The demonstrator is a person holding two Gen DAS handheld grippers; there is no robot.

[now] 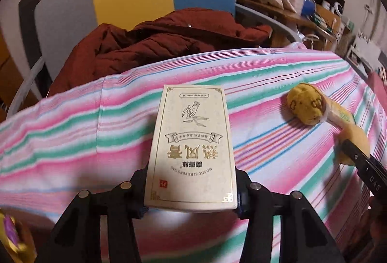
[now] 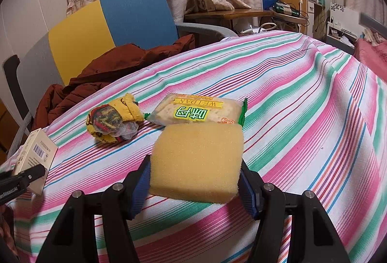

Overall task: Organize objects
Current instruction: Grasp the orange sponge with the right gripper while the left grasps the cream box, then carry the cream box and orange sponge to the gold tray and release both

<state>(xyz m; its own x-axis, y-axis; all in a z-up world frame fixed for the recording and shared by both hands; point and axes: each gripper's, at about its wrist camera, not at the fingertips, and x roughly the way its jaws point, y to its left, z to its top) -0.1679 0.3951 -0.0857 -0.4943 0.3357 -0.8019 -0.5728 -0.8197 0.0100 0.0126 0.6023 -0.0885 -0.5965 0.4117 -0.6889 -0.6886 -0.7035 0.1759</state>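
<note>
— Striped pink, green and white cloth [image 2: 302,98] covers the whole surface, curtains behind. What has the left gripper [image 1: 191,193] got?

— A cream box with gold lettering [image 1: 192,142], clamped between its jaws by the near end, the far end reaching out over the cloth.

— And the right gripper [image 2: 196,180]?

— Closed on a yellow sponge [image 2: 197,161], the blue pads [image 2: 139,188] pressing both sides.

— What lies past the sponge?

— A cracker packet with green print [image 2: 196,110], just beyond it and close, flat on the cloth. Left of that, a rolled yellow sock [image 2: 113,120], apart from the packet.

— Further out?

— A chair with yellow and blue panels [image 2: 108,26], a dark red jacket [image 2: 101,76] heaped on its seat.
</note>
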